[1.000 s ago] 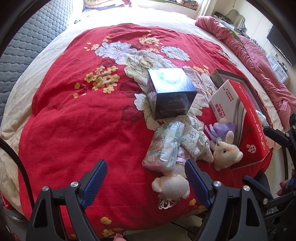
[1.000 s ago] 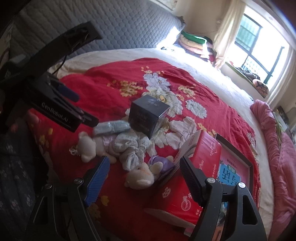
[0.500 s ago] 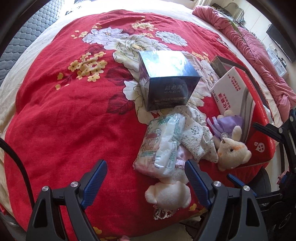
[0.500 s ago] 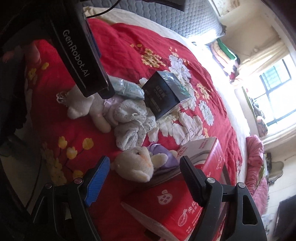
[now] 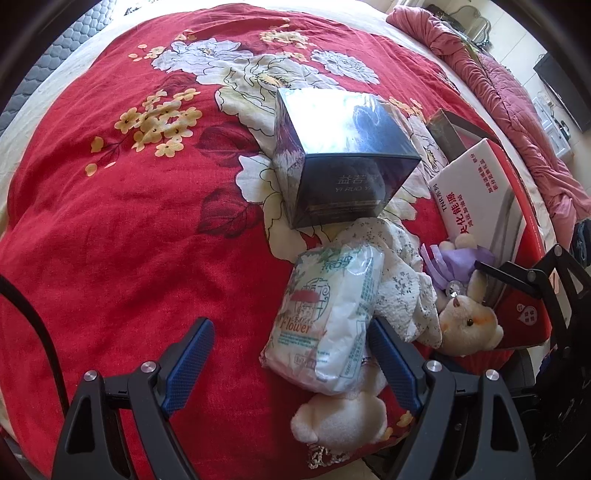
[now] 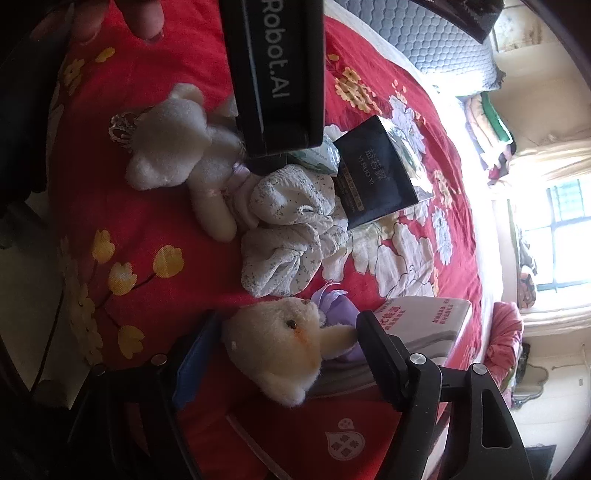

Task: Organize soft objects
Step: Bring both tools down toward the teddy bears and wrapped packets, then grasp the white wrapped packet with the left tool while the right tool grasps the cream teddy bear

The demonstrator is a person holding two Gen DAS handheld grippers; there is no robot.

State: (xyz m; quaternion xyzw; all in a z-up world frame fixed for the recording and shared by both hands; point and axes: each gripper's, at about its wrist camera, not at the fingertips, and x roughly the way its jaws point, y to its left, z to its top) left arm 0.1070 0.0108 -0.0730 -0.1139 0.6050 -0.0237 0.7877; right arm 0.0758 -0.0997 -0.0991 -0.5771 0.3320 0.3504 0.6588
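Note:
A heap of soft things lies on the red floral bedspread [image 5: 129,229]. My left gripper [image 5: 288,354] is open just above a plastic tissue pack [image 5: 325,321]; its right finger is at the pack's edge. A white plush bear [image 5: 340,417] lies under the pack, beside a crumpled floral cloth [image 5: 402,280]. My right gripper [image 6: 284,321] has the head of a cream plush bear [image 6: 273,354] in a purple dress between its fingers. Its jaws are closing, and the right finger touches the bear's ear. The white bear [image 6: 173,147] and the cloth [image 6: 288,229] lie further off.
A dark glossy box [image 5: 347,162] stands behind the pile. A red and white carton [image 5: 487,192] lies on its side at the right, against the cream bear. The left gripper's body [image 6: 280,74] and a person's fingers [image 6: 147,22] fill the right wrist view's top. The bed's edge is close below.
Both grippers have come down toward the pile. The right one has rolled, and the cream bear's head now sits between its fingers. The tissue pack looms larger before the left gripper.

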